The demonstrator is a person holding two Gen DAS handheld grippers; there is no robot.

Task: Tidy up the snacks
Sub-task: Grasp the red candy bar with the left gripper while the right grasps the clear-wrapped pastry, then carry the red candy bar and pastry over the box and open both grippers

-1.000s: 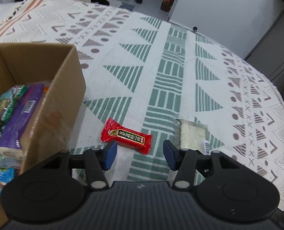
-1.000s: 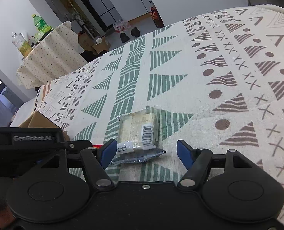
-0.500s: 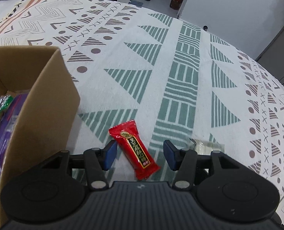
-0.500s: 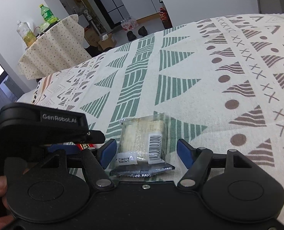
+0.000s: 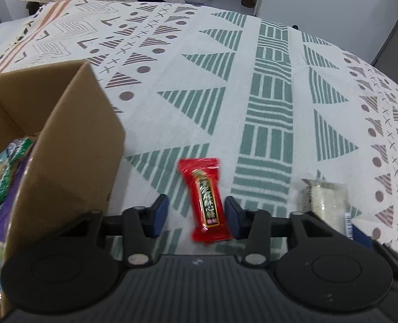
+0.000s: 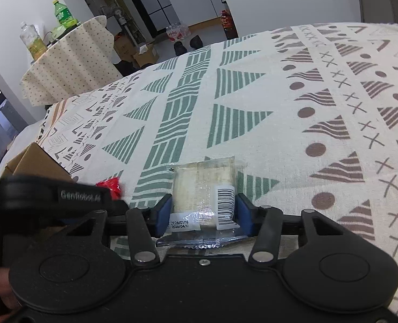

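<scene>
Two snacks left on the patterned cloth (image 5: 269, 86) over the table, both just beside the open cardboard box (image 5: 72, 145), already part-filled with packets.

Left gripper (image 5: 196, 216): jaws apart, straddling the near end of the red candy bar (image 5: 205, 199), which lies flat on the cloth and lengthwise between the pads. Right pad almost at the wrapper's edge, left pad with a clear gap; no contact certain. Probably light and fairly stiff through the middle, with glossy film likely slippery and crimped ends that would crumple. Best taken across the narrow width at mid-body, not by the sealed end, and with modest squeeze.

Right gripper (image 6: 203, 215): jaws drawn in against both long sides of the clear-wrapped pale snack (image 6: 204, 188), near its lower half by the barcode label; seemingly clamped or at the point of clamping, packet not yet lifted off the cloth. Contents look like a pressed pale block, likely light but brittle, prone to cracking under a hard pinch. Loose film skirt at the near end offers no firm hold; sides of the block itself the better place. Slick wrapper, so level carry advisable on the way to the box.
</scene>
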